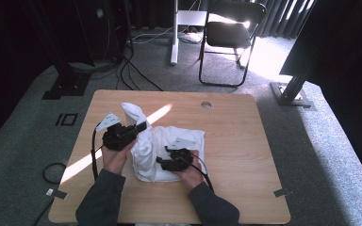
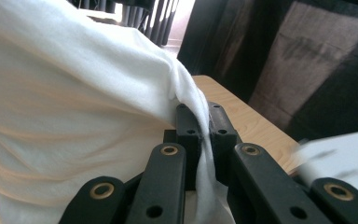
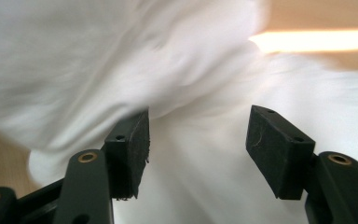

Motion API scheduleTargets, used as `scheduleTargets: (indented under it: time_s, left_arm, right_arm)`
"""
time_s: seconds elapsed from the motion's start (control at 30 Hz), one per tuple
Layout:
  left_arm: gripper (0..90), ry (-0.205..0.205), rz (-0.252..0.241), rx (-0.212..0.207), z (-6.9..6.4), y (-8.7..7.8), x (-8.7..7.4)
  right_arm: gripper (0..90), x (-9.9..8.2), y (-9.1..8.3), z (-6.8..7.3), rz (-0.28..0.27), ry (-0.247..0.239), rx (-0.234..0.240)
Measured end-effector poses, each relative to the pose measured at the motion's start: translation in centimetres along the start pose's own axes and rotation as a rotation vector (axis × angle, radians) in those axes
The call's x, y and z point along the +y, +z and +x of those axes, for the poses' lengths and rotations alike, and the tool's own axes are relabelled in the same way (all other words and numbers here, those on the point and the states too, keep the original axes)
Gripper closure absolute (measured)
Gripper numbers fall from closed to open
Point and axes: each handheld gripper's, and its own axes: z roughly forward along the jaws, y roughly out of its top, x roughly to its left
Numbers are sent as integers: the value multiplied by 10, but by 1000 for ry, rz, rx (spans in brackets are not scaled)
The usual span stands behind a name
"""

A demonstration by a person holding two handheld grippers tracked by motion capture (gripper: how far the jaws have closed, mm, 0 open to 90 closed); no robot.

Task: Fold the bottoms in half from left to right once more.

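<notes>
Left tool (image 2: 204,140) clamped on white cloth (image 2: 74,116), which hides the worktop (image 2: 242,116) beyond. Right tool (image 3: 198,140) open, empty; cloth ahead blurred.

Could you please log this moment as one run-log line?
left hand-held gripper: shut on white cloth | right hand-held gripper: open over cloth | cloth: bunched on table
</notes>
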Motion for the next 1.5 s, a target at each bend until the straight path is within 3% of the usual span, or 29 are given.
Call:
scheduleTargets:
  time_s: [0.07,0.13,0.2,0.3,0.4,0.47,0.53,0.57,0.6,0.63,0.67,0.73,0.83,0.93,0.97,1.03,1.1,1.17,1.33,1.5]
  left_arm:
    - [877,3,-3,-1,-2,0,1]
    - [877,11,-1,-9,-4,1,2]
    - [877,21,1,-24,-10,5,4]
    - [877,49,10,-54,-20,12,7]
    - [876,79,32,-64,-28,22,9]
    - [875,89,57,-64,-30,28,6]
    - [875,93,82,-81,-31,33,0]
    - [875,93,82,-81,-31,33,0]
    - [875,106,99,-100,-33,38,-7]
    - [874,108,108,-111,-33,41,-10]
    - [874,107,115,-120,-34,44,-14]
    - [873,106,140,-141,-38,53,-23]
    - [871,113,195,-168,-44,73,-39]
    - [869,112,260,-178,-47,96,-59]
    - [869,112,260,-178,-47,96,-59]
    - [867,144,329,-166,-51,116,-78]
    - [866,135,373,-170,-51,125,-89]
    - [865,156,392,-161,-52,130,-95]
    - [860,146,387,-165,-51,129,-95]
    - [851,135,380,-169,-50,128,-93]
  right_arm:
    - [380,-8,-15,-11,11,2,-86]
    - [370,-20,-15,-22,76,18,-115]
    - [365,-35,-1,-24,140,27,-103]
    - [371,-37,12,-20,124,72,-69]
    - [372,-30,26,-13,125,66,-54]
    - [360,-27,28,-12,121,61,-15]
    - [360,-25,12,-19,62,85,27]
    - [360,-25,12,-19,62,85,27]
    - [360,-25,3,-23,25,103,31]
    - [367,-27,-27,-40,-46,130,-32]
    - [368,-29,-37,-50,-58,143,-79]
    - [369,-35,-54,-69,-60,198,-123]
    - [370,-46,-69,-88,-57,235,-182]
    - [369,-51,-79,-99,-61,264,-218]
    - [369,-51,-79,-99,-61,264,-218]
    - [365,-46,-88,-104,-91,265,-243]
    - [362,-39,-94,-104,-112,252,-245]
    - [353,-31,-96,-102,-133,238,-228]
    - [318,-5,-88,-86,-167,164,-161]
    - [308,12,-72,-75,-178,142,-100]
